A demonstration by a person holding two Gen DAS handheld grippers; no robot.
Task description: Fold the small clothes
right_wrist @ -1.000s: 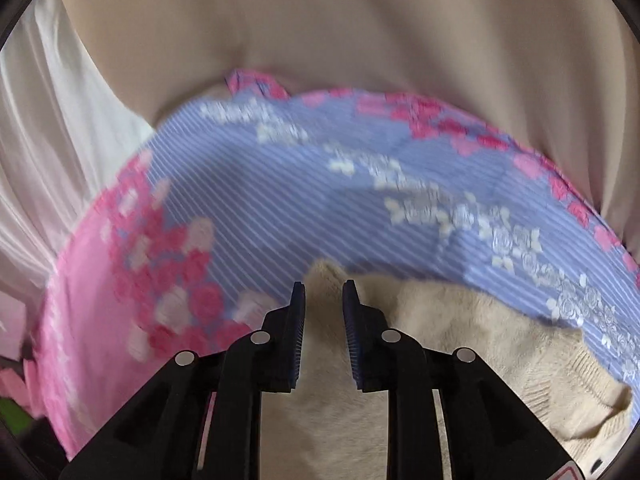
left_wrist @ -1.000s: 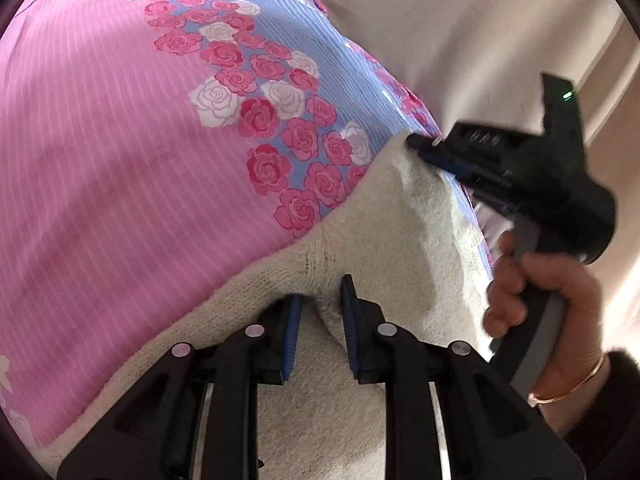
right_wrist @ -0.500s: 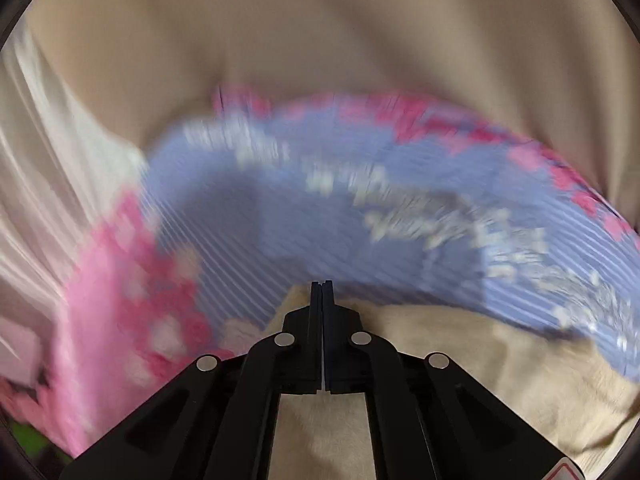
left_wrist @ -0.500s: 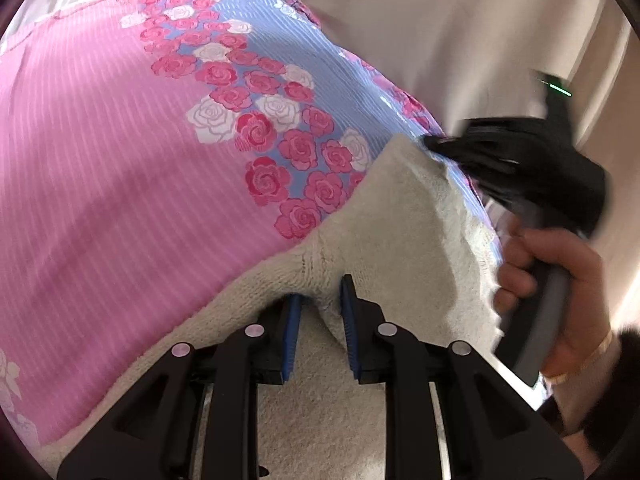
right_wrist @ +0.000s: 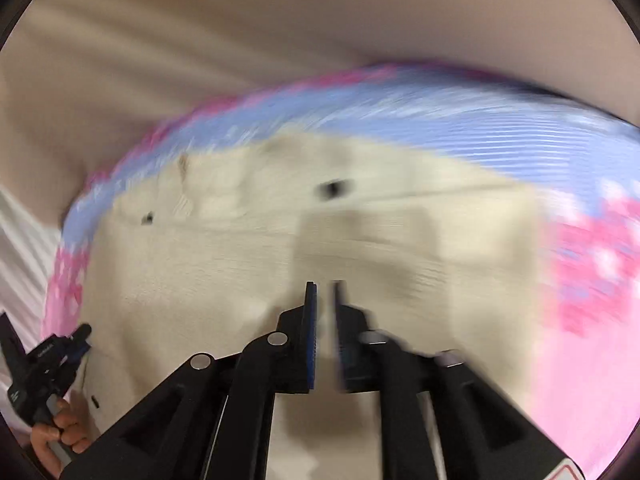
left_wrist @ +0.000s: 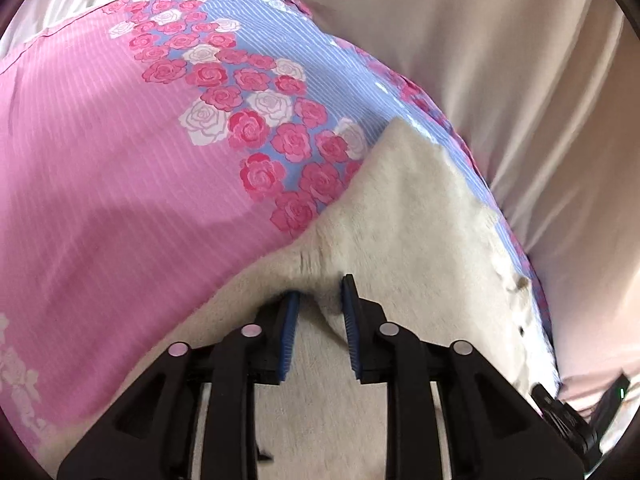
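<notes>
A cream knit garment (left_wrist: pixel 404 216) lies on a bed sheet with pink and blue stripes and roses (left_wrist: pixel 120 168). My left gripper (left_wrist: pixel 320 292) rests on the garment, its jaws a little apart with a ridge of cream fabric between the blue pads; it shows small in the right wrist view (right_wrist: pixel 80 338). My right gripper (right_wrist: pixel 325 292) hovers above the garment (right_wrist: pixel 240 264), its jaws slightly apart with nothing between them; that view is motion-blurred. Its body shows at the lower right of the left wrist view (left_wrist: pixel 576 416).
Beige curtain or bedding (left_wrist: pixel 500 60) hangs beyond the sheet's far edge. The sheet (right_wrist: pixel 580 280) extends to the right of the garment in the right wrist view. A hand (right_wrist: pixel 60 432) holds the left gripper's handle.
My right gripper shut at the garment's far corner, then swung back towards the near side and parted slightly. The left gripper stayed put on the garment.
</notes>
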